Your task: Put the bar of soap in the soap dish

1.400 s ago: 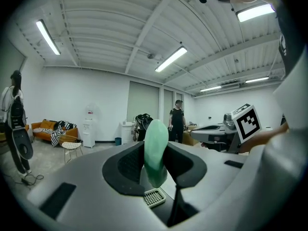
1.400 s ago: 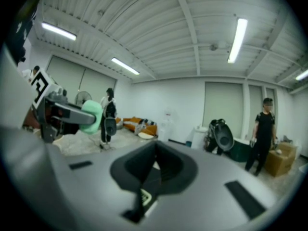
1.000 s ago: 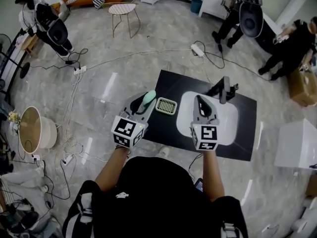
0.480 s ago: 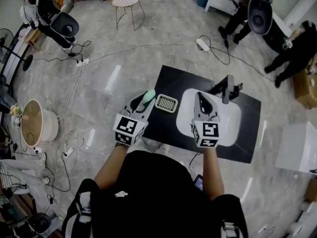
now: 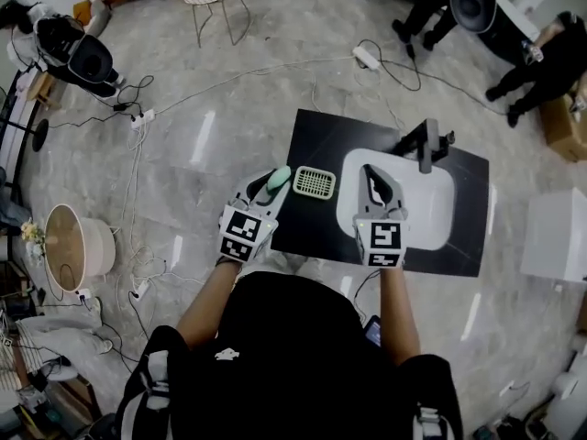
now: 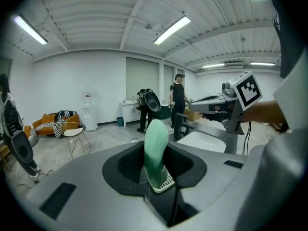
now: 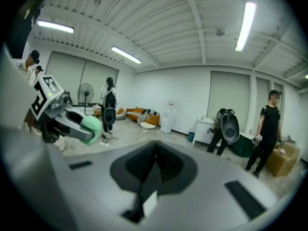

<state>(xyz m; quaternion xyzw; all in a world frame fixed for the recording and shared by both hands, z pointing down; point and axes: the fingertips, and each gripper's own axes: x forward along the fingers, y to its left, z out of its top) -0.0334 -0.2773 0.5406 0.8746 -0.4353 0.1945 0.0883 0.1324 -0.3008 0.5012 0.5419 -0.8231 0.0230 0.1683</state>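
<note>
The person wore a black short-sleeved top with a small white emblem — and the pale grey left gripper and right gripper were black-lined inside, each capped by a black-and-white marker cube.

My left gripper clamps the bar of soap upright; my right gripper, jaws together, points forward alongside; both forearms reach out ahead.
</note>
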